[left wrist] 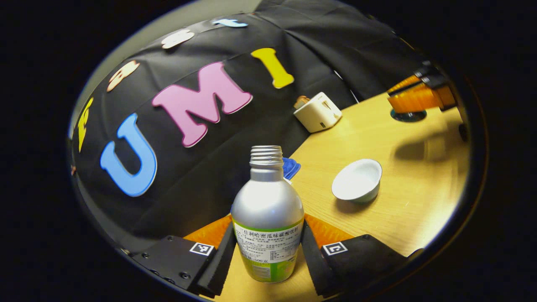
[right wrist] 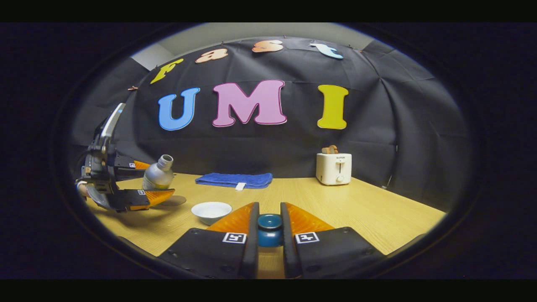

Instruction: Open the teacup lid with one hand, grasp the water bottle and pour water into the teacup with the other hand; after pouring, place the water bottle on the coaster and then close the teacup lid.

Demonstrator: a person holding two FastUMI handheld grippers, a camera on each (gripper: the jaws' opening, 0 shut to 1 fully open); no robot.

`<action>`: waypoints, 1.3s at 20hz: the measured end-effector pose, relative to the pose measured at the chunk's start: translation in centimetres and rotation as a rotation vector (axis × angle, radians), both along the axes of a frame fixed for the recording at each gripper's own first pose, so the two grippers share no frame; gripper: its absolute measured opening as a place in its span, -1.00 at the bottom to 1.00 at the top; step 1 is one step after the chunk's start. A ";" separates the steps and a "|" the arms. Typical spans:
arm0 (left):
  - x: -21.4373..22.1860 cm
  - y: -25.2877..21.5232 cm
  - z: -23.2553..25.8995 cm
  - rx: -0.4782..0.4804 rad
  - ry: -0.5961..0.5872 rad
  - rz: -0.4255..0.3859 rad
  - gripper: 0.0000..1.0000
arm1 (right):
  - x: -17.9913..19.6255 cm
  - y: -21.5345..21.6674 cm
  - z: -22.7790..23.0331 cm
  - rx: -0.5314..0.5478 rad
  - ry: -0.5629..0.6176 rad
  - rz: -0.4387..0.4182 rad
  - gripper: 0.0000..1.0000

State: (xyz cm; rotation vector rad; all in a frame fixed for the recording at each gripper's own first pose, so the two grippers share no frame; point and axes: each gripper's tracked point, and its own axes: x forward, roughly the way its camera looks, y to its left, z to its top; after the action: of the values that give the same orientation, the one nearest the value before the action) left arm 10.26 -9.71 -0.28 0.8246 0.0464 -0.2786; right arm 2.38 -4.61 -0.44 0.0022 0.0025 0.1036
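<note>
A silver water bottle [left wrist: 267,209] with a green label and no cap sits between the fingers of my left gripper [left wrist: 267,226], which is shut on its body. In the right gripper view the same bottle [right wrist: 159,173] hangs above the table, tilted to the right, in the left gripper [right wrist: 156,182]. The white teacup [left wrist: 356,182] stands uncovered on the table to the right of the bottle, also seen as the teacup [right wrist: 211,211]. My right gripper [right wrist: 269,207] is shut on the dark blue lid [right wrist: 269,230]. That right gripper [left wrist: 413,98] holds the lid [left wrist: 407,116] at the far right.
A folded blue towel [right wrist: 234,180] lies along the back of the wooden table [right wrist: 361,209]. A white toaster [right wrist: 334,167] stands at the back right, seen also as the toaster [left wrist: 317,111]. A dark round patch [right wrist: 172,201] lies under the left gripper.
</note>
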 end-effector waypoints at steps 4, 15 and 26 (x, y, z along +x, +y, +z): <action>1.0 -0.8 -0.6 0.198 0.015 -0.050 0.58 | 0.0 -0.1 0.0 0.000 -0.001 0.003 -0.37; 1.5 -2.1 -2.7 0.663 0.020 -0.168 0.59 | -0.3 -0.2 0.0 0.000 0.000 0.019 -0.45; 3.2 -2.0 -2.9 0.921 0.034 -0.208 0.58 | -0.5 -1.1 0.2 0.000 0.000 0.008 -0.37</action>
State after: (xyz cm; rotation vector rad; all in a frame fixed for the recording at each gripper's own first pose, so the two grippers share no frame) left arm 13.43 -11.69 -3.22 1.7455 0.1259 -0.4781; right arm 1.84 -5.69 -0.27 0.0021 0.0026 0.1114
